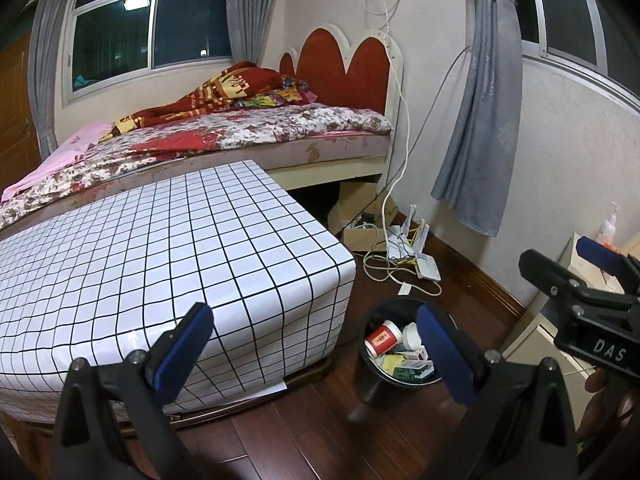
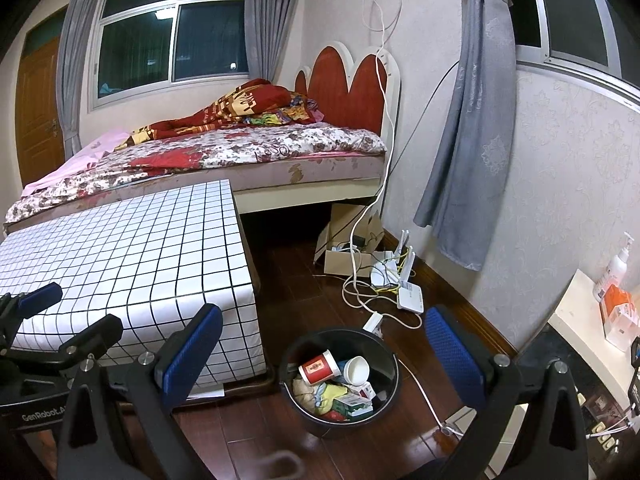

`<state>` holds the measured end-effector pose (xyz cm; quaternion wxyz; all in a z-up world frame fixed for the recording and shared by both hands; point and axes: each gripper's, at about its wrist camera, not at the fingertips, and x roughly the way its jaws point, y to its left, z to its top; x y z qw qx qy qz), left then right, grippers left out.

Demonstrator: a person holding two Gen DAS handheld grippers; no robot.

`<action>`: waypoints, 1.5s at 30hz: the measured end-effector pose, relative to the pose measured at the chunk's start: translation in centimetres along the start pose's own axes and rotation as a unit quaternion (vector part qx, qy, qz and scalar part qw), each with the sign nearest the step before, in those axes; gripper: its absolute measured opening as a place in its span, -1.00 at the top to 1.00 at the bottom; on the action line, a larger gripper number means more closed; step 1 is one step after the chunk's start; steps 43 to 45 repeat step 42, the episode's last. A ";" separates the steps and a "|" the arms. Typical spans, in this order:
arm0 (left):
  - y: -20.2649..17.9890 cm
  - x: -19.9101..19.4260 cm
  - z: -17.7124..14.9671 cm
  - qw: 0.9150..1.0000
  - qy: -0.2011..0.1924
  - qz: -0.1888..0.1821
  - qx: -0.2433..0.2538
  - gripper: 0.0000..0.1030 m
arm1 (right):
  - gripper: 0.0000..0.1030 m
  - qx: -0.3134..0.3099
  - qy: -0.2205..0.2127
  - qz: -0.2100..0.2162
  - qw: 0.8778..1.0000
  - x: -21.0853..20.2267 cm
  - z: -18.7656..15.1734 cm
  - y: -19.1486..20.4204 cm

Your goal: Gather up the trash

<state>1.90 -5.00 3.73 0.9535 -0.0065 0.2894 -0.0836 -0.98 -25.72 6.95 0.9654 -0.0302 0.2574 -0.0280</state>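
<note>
Both tongs, the left gripper [image 1: 316, 338] and right gripper [image 2: 324, 344], are spread wide and hold nothing. A black trash bin [image 2: 288, 360] with cups and cartons stands on the wood floor beside a checkered table [image 2: 120, 248].

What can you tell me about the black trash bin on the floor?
The trash bin is a round, black bucket, plastic by the look of it, standing upright on the dark wooden floor beside the checkered table. It has no lid and holds a red paper cup, a white cup, small cartons and crumpled wrappers. Neither claw touches it.
</note>
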 end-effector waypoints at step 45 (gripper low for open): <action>-0.3 -0.3 0.2 1.000 -0.011 0.006 0.019 -0.98 | -0.99 0.000 0.004 0.001 1.000 0.3 -0.7 0.5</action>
